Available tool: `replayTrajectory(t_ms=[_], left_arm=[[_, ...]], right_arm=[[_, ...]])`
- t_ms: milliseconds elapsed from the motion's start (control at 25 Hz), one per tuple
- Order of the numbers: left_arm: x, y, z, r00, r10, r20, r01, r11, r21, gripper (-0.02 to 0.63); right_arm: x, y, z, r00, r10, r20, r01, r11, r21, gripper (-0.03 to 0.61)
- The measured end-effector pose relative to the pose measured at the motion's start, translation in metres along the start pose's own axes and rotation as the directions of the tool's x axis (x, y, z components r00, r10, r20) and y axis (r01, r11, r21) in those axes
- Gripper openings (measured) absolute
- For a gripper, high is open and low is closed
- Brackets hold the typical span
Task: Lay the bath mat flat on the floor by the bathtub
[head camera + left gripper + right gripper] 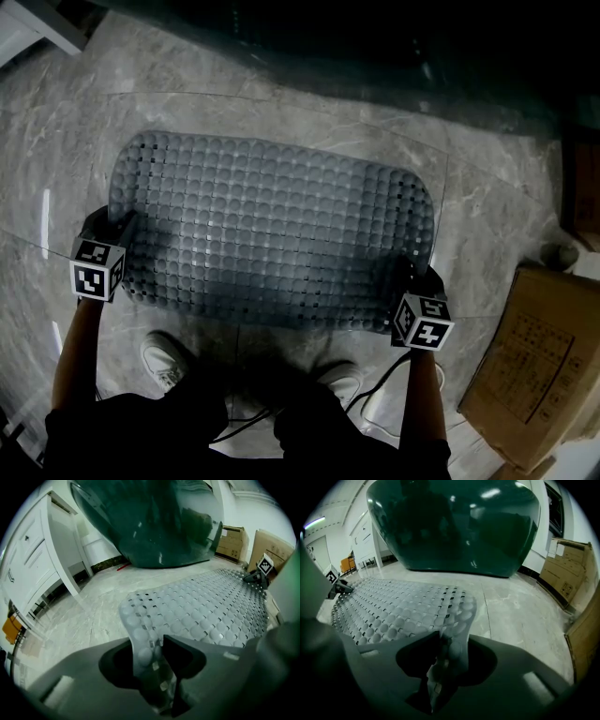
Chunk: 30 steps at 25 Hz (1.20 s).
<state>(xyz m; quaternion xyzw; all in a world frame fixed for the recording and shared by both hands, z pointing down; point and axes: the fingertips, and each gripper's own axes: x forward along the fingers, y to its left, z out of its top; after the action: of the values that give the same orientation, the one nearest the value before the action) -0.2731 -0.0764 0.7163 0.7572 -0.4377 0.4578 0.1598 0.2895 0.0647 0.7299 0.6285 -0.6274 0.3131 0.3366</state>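
Closest in, the person's white shoes [164, 361] stand on the grey stone floor [478, 253]. Just past them, the left gripper [154, 656] has its jaws pinched tight on the near left corner of the bath mat [272, 225]. The right gripper [445, 660] is pinched tight on the near right corner in the same way. Both corners bend up into the jaws. The bumpy grey mat, full of little holes, is spread wide open over the floor and stretches away from the person. Its far edge is near the big dark bathtub [150, 522]. A cardboard box [530, 366] sits off to the right.
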Motion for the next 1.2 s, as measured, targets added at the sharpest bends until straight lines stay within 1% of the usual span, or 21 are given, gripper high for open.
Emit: replayTrajectory(t_ms=[160, 360, 440, 560, 760, 920, 1120, 1200], left_arm=[[0.001, 0.001, -0.001, 1.0, 0.003, -0.003, -0.003, 1.0, 0.002, 0.178], [0.002, -0.001, -0.004, 1.0, -0.006, -0.014, 0.006, 1.0, -0.011, 0.183], [0.002, 0.0, -0.003, 1.0, -0.002, -0.01, 0.002, 1.0, -0.002, 0.186], [0.003, 0.004, -0.003, 1.0, 0.019, -0.007, -0.019, 1.0, 0.014, 0.203], [0.003, 0.005, -0.002, 1.0, 0.024, -0.011, -0.023, 1.0, 0.019, 0.221], [0.003, 0.009, -0.004, 0.999, 0.05, -0.01, -0.049, 0.998, 0.028, 0.247], [0.003, 0.01, -0.004, 0.998, 0.057, -0.012, -0.056, 0.998, 0.022, 0.264], [0.002, 0.011, -0.003, 0.998, 0.068, -0.015, -0.067, 0.997, 0.034, 0.273]], right_arm=[[0.0, -0.001, 0.0, 1.0, -0.019, -0.019, 0.019, 1.0, 0.005, 0.141], [0.0, -0.006, -0.001, 0.998, -0.056, -0.023, 0.056, 0.998, -0.004, 0.157], [-0.001, -0.012, -0.003, 0.997, -0.078, -0.026, 0.079, 0.997, 0.022, 0.214], [-0.002, -0.017, -0.006, 0.996, -0.086, -0.037, 0.088, 0.994, 0.061, 0.24], [-0.001, -0.017, -0.005, 0.993, -0.109, -0.034, 0.11, 0.994, 0.021, 0.245], [0.001, -0.018, -0.006, 0.993, -0.109, -0.034, 0.11, 0.994, 0.024, 0.259], [0.001, -0.023, -0.008, 0.991, -0.132, -0.036, 0.133, 0.991, 0.034, 0.291], [0.0, -0.022, -0.008, 0.99, -0.139, -0.036, 0.14, 0.99, 0.022, 0.284]])
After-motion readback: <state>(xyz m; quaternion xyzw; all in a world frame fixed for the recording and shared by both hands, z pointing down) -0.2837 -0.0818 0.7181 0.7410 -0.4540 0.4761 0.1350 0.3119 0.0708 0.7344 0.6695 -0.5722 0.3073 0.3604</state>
